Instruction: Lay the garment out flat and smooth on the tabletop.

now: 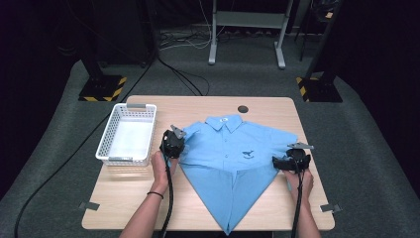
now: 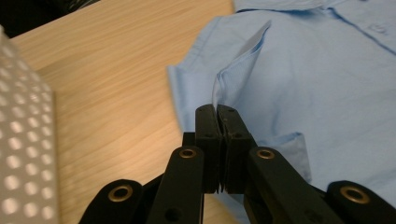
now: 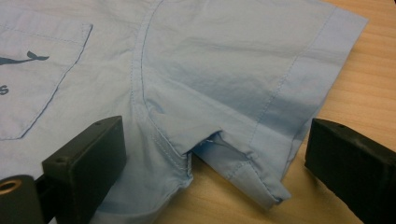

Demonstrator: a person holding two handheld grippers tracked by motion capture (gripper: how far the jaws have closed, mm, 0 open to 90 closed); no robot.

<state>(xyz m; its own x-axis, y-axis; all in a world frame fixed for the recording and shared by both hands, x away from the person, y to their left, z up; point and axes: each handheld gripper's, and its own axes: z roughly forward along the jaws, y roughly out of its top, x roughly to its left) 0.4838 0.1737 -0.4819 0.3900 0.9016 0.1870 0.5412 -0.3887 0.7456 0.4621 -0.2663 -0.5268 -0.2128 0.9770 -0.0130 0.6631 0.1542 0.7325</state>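
A light blue short-sleeved shirt lies front up on the wooden table, its lower part folded to a point toward the near edge. My left gripper sits at the shirt's left sleeve. In the left gripper view it is shut on a pinched ridge of the sleeve fabric, which rises from between the pads. My right gripper is at the right sleeve. In the right gripper view it stands open, with the sleeve and its underarm seam lying flat between the wide-apart jaws.
A white perforated basket stands empty on the table's left, close to the left gripper. A round cable hole is at the table's far edge. Bare wood runs along the near left and right of the shirt's point.
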